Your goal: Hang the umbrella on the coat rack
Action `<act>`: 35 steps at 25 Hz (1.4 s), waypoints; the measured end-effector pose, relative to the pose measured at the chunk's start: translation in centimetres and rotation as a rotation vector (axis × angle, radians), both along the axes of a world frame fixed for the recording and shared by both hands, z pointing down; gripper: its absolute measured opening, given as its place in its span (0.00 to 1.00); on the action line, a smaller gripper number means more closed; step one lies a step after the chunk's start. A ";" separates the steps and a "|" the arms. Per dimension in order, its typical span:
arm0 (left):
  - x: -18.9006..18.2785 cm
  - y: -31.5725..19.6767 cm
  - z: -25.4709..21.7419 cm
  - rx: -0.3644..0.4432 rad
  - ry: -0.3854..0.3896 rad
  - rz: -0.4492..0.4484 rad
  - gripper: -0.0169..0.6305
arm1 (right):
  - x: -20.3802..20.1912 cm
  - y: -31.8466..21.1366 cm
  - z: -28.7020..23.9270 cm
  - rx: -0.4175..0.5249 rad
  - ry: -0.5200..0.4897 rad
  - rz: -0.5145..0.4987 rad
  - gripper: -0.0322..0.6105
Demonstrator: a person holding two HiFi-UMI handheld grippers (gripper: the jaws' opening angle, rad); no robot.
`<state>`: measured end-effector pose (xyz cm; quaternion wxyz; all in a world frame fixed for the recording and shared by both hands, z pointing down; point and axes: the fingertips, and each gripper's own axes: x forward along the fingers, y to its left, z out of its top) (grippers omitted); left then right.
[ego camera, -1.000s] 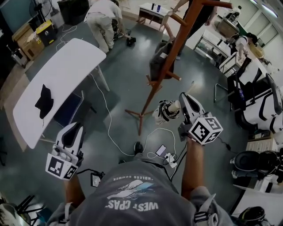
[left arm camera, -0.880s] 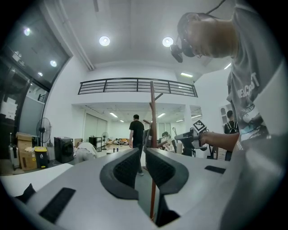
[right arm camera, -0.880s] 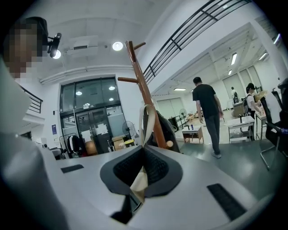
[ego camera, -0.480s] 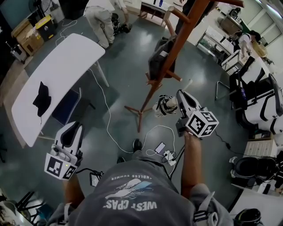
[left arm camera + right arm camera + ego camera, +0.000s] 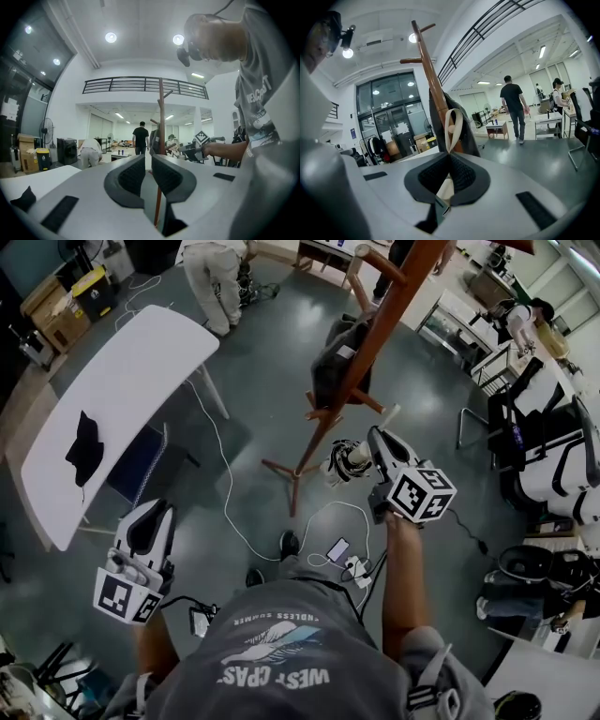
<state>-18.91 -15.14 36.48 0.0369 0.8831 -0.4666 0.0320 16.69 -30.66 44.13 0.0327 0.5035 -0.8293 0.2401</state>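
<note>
- We judge the folded black-and-white patterned umbrella (image 5: 345, 463) to be light. Its body is soft and floppy, and only the cream handle end feels stiff enough to steer by.
- The cream fabric strap loop (image 5: 454, 111) is the part to hang. It is limp and may sag or twist, so we would keep hold just below it and leave the loop free above the tongs.
- The right gripper (image 5: 375, 448) has its tongs pressed together on the umbrella at the base of that loop. In the right gripper view the strap stands up out of the pinch (image 5: 449, 158), and the pale handle shows beneath it.
- The umbrella is in the air at the person's front right. It is near the lower part of the tall brown wooden coat rack (image 5: 395, 296) but does not touch it.
- The right arm is stretched forward and the gripper points at the pole (image 5: 433, 79). A dark garment (image 5: 336, 362) hangs just behind the loop.
- A bare horizontal peg (image 5: 412, 60) sits higher up. We expect the arm must lift well above its present height to reach it.
- The left gripper (image 5: 155, 514) hangs low at the person's left, well apart from the rack. Its tongs (image 5: 145, 161) are a narrow slit apart with nothing between them.
</note>
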 end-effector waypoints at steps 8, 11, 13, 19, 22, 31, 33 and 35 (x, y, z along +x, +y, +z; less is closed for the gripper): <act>0.1 -0.5 0.8 -0.019 0.008 -0.011 0.11 | -0.9 -1.1 1.1 -0.019 0.014 -0.020 0.09; 0.3 -0.8 1.0 -0.022 0.010 -0.010 0.11 | -1.1 -1.4 1.4 -0.020 0.038 -0.026 0.09; 0.4 -1.0 1.0 -0.021 0.011 -0.008 0.11 | -1.3 -1.5 1.3 -0.014 0.061 -0.030 0.09; 0.3 -1.5 1.1 -0.027 0.017 -0.015 0.11 | -1.6 -1.5 0.9 -0.004 0.142 -0.028 0.09; 0.4 -1.8 1.3 -0.030 0.025 -0.012 0.11 | -1.3 -1.5 1.2 -0.014 0.157 -0.013 0.09; 2.0 -2.8 1.2 -0.023 0.043 0.022 0.11 | -0.2 -1.5 1.6 -0.019 0.265 -0.012 0.09; 2.3 -2.8 1.2 -0.023 0.046 0.026 0.11 | 0.0 -1.5 1.5 -0.015 0.332 -0.019 0.09; 2.5 -2.8 1.4 -0.025 0.048 0.028 0.11 | 0.3 -1.5 1.3 -0.005 0.404 -0.025 0.09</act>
